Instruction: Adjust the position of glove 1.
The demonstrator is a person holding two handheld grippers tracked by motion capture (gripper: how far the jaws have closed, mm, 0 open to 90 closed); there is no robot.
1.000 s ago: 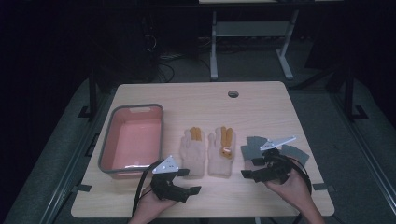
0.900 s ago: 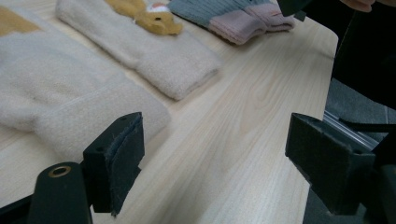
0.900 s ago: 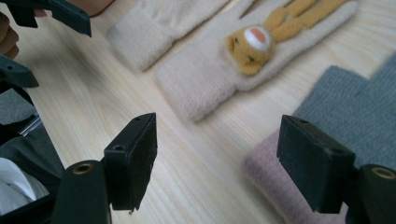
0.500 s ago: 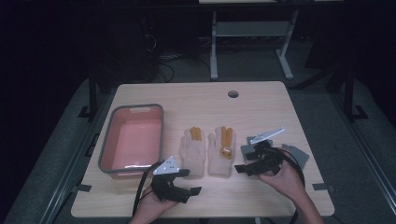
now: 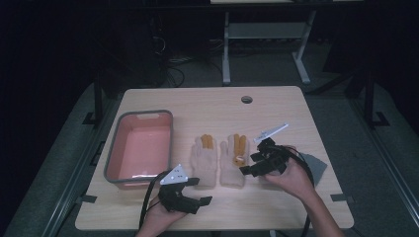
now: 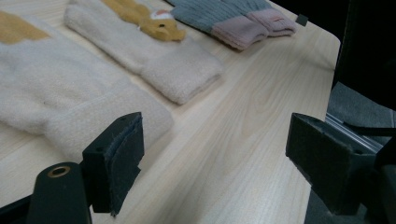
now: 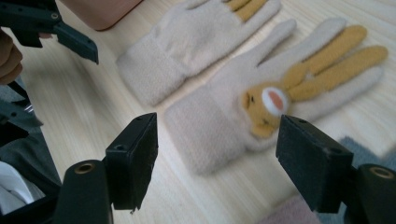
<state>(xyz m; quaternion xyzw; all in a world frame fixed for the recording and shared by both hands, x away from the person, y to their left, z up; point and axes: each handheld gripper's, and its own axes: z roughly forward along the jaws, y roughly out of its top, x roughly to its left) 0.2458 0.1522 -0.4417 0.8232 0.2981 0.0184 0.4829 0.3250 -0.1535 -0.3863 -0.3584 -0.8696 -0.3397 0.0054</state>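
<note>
Two cream gloves lie side by side mid-table: a plain-backed one [image 5: 205,157] and one with an orange rabbit face [image 5: 236,159]. My right gripper [image 5: 250,164] hovers open at the rabbit glove's right edge, near its cuff. In the right gripper view the rabbit glove [image 7: 224,116] lies just ahead of the spread jaws of my right gripper [image 7: 217,163]. My left gripper [image 5: 199,191] is open near the front edge, below the plain glove's cuff. In the left gripper view, my left gripper [image 6: 219,158] has bare wood between its jaws, and the near cuff [image 6: 70,121] lies by the left pad [image 6: 119,163].
A pink tray [image 5: 114,148] with a grey rim stands empty at the left. A grey glove [image 5: 317,166] with a pink cuff [image 6: 238,30] lies at the right, partly under the right hand. A cable hole [image 5: 246,99] sits near the far edge.
The right gripper has moved left from over the grey glove to the rabbit glove's edge. The left gripper has stayed put.
</note>
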